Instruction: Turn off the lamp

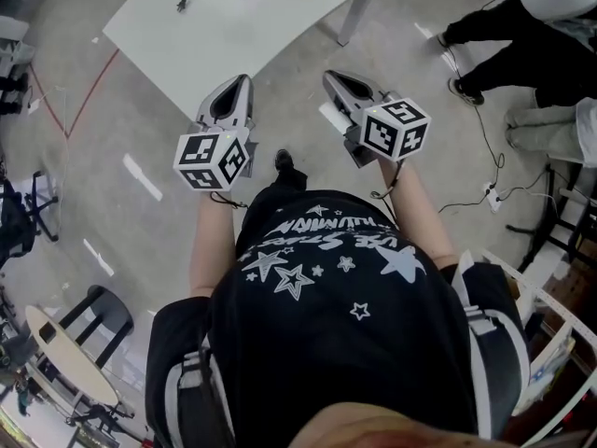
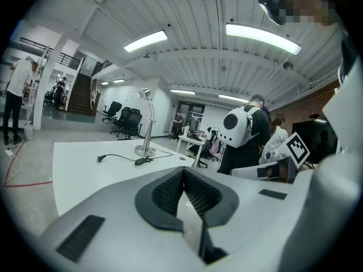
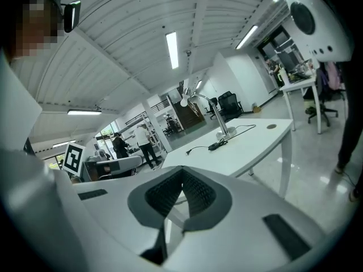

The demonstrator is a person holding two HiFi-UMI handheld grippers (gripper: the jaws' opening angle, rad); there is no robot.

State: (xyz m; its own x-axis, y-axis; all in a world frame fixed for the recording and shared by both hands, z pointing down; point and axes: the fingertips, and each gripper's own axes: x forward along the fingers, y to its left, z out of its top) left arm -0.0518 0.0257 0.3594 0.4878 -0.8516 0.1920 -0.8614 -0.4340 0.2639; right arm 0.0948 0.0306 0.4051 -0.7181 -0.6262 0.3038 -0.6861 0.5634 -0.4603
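A silver desk lamp [image 2: 147, 122] stands on the far part of a white table [image 2: 85, 169]. Its black cord with an inline switch [image 2: 142, 161] and a loose plug lies in front of its base. The right gripper view shows the same lamp [image 3: 220, 118] and switch [image 3: 216, 146] on that table [image 3: 249, 152]. My left gripper [image 2: 183, 171] is shut and empty, well short of the table. My right gripper [image 3: 182, 171] is also shut with nothing in it. In the head view both grippers, left [image 1: 244, 82] and right [image 1: 329, 76], point at the table [image 1: 233, 26] from above the floor.
A person with a white backpack [image 2: 241, 128] stands to the right by another desk. Other people [image 3: 143, 143] stand further back. Black office chairs [image 2: 127, 120] are behind the table. Cables and a power strip [image 1: 489, 194] lie on the floor at right.
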